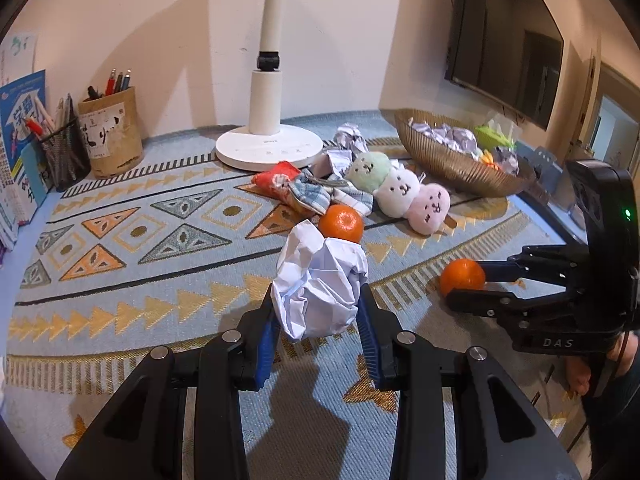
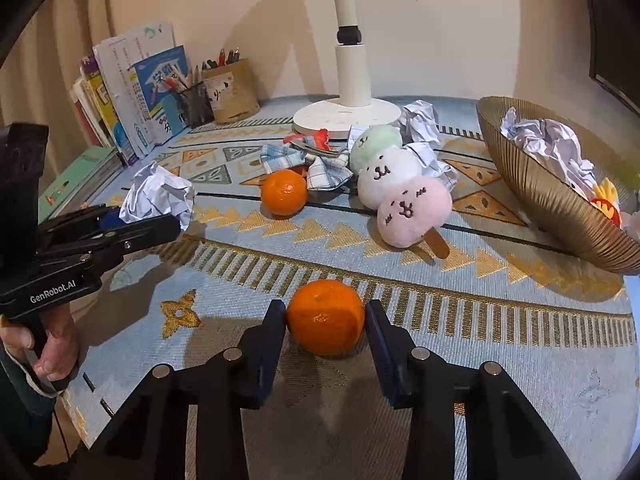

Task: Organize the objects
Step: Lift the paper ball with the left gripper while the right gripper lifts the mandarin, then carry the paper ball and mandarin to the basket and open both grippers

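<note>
Left gripper (image 1: 318, 312) is clamping a crumpled paper ball (image 1: 318, 286), lifted off the rug (image 1: 160, 280), just in front of the lamp base (image 1: 269, 148). Right gripper (image 2: 325, 320) is pinching an orange (image 2: 325, 316) sitting on the rug, nearer than the lamp base. A second orange (image 2: 284, 192) is lying between them, beside the plush dango skewer (image 2: 400, 184). The bowl (image 2: 540, 192), right of the lamp base, is holding more crumpled paper

I am looking at a home study corner: a patterned cloth (image 1: 120, 248) is covering the surface, books (image 2: 132, 92) are leaning against the wall, pen holders (image 1: 112, 132) are standing beside a white lamp (image 1: 268, 120), and a screen (image 1: 504, 40) is hanging on the wall.
</note>
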Demonstrator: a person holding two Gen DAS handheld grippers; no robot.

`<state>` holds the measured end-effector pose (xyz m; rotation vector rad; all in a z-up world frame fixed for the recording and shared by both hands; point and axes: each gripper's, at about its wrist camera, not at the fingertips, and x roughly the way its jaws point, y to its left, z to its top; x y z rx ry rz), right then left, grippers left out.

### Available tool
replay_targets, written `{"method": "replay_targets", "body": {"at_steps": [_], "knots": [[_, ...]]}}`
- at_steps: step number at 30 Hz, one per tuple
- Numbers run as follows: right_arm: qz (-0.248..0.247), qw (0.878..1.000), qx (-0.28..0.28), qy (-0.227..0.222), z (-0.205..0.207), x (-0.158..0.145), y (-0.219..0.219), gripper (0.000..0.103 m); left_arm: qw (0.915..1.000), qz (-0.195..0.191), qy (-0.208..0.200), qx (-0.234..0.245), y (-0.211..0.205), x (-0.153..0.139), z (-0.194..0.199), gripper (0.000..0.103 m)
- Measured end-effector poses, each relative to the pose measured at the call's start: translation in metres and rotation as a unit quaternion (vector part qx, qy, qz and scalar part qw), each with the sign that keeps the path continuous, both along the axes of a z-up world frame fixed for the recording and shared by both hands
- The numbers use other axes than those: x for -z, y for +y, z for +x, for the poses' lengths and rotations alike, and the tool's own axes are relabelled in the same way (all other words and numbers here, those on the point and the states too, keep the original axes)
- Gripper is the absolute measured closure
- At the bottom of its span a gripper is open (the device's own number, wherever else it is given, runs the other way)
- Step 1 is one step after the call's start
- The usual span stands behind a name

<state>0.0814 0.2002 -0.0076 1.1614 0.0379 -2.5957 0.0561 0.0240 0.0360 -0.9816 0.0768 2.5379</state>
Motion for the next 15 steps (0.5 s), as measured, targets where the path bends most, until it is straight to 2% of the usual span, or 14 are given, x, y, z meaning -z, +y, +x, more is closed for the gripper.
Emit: {"method": "replay_targets", "body": {"at_steps": [4, 7, 10, 13, 15], "knots": [[0.004, 1.000, -0.002, -0.025, -0.008, 0.006, -0.001, 0.064, 0.9999, -0.011, 0.005, -0.007, 0.003, -0.001, 0.002, 0.070], [-0.003, 1.000, -0.012, -0.003, 0.000, 0.001, -0.001, 0.064, 0.9999, 0.011, -0.005, 0.005, 0.010, -0.011, -0.001, 0.070], [-0.022, 0.999, -0.015, 0.026, 0.011, -0.008, 0.004, 0.064, 0.9989, 0.023, 0.015, 0.037, 0.036, -0.043, -0.008, 0.070], [-0.088, 0.996, -0.009, 0.028, 0.012, -0.022, 0.028, 0.064, 0.9960, 0.013, 0.046, 0.076, 0.075, -0.076, -0.022, 0.070], [-0.101, 0.993, 0.016, 0.051, 0.015, -0.041, 0.051, 0.064, 0.9928, 0.004, 0.060, 0.103, 0.112, -0.093, -0.040, 0.070]]}}
